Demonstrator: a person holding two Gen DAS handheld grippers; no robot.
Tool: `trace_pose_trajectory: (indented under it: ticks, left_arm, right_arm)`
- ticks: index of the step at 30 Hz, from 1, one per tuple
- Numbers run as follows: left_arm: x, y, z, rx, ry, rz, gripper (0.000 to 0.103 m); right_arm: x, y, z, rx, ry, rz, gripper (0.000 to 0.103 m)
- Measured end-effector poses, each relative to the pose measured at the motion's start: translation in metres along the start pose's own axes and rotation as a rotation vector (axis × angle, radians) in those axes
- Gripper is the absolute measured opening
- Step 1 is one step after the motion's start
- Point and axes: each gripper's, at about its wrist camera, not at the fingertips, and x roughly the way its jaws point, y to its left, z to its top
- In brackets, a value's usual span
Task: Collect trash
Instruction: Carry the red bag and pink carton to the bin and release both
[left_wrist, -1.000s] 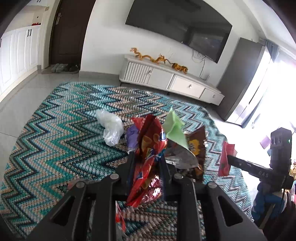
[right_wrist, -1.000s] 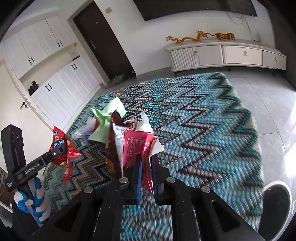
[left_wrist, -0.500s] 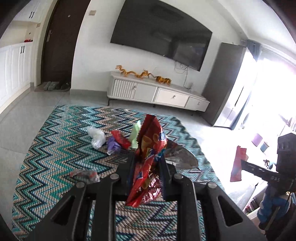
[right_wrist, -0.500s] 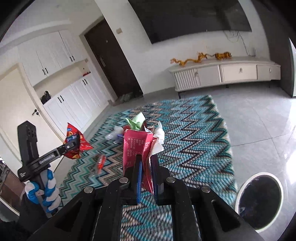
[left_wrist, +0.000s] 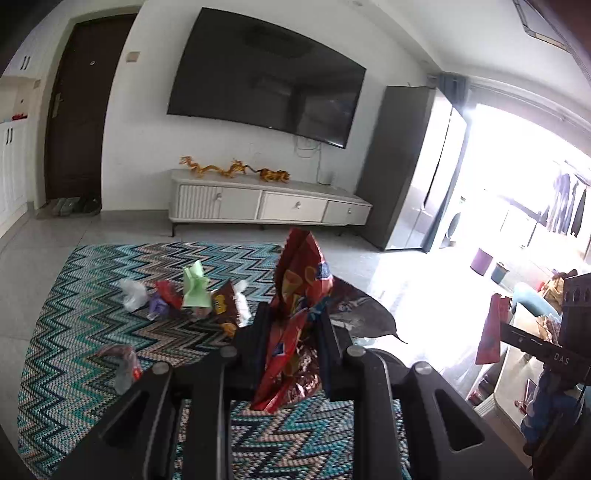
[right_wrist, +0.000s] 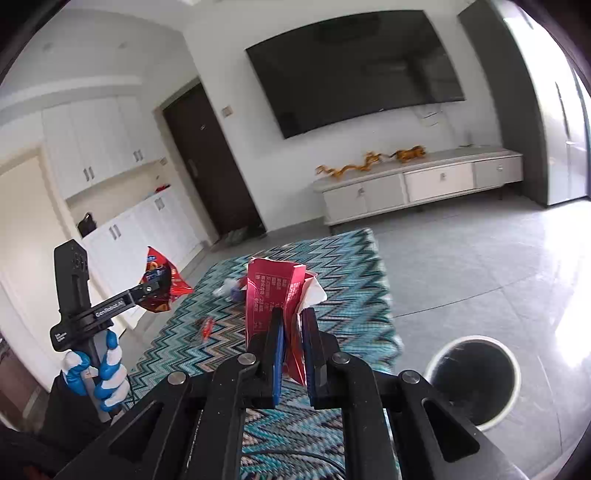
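Rug: a zigzag teal rug (left_wrist: 110, 332) covers the floor before a white TV cabinet (left_wrist: 266, 203), with a dark wall-mounted TV (left_wrist: 266, 92) above it.
Litter pile: near the rug's middle lie a clear plastic bag (left_wrist: 132, 297), a green paper scrap (left_wrist: 195, 288), a brown snack packet (left_wrist: 225, 306) and small red and purple wrappers, all touching or just beside one another.
Stray piece: a crumpled clear-and-red wrapper (left_wrist: 123, 363) lies apart from the pile, nearer the left gripper.
Bin: a round white-rimmed trash bin (right_wrist: 472, 380) with a dark inside stands on the grey tiles, just off the rug's edge, to the right of the right gripper.
Left gripper: the left gripper (left_wrist: 291, 332) is clamped on a red snack bag (left_wrist: 299, 295), which stands up between the fingers above the rug; a silvery foil flap sticks out to its right.
Right gripper: the right gripper (right_wrist: 291, 332) pinches a red carton-like wrapper (right_wrist: 273, 291) with white paper tucked behind it, held upright over the rug.
Path: nothing lies between the right gripper and the bin.
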Motion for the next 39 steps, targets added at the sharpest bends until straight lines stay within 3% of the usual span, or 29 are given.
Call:
trace_pose_trajectory:
  ticks: [10, 20, 30, 39]
  left_arm:
    - [0.018, -0.070, 0.010, 0.090, 0.022, -0.076, 0.022]
    - [0.076, -0.145, 0.012, 0.197, 0.114, -0.153, 0.022]
    - [0.179, -0.201, -0.008, 0.271, 0.293, -0.175, 0.024]
    - [0.288, -0.222, -0.039, 0.280, 0.474, -0.200, 0.024]
  right_arm:
    - [-0.061, -0.051, -0.012, 0.092, -0.104, -0.097, 0.010]
    - [-0.086, -0.094, -0.022, 0.167, -0.144, -0.172, 0.010]
    - [-0.062, -0.165, -0.032, 0.276, -0.098, -0.238, 0.010]
    - [0.002, -0.246, -0.047, 0.372, 0.042, -0.314, 0.012]
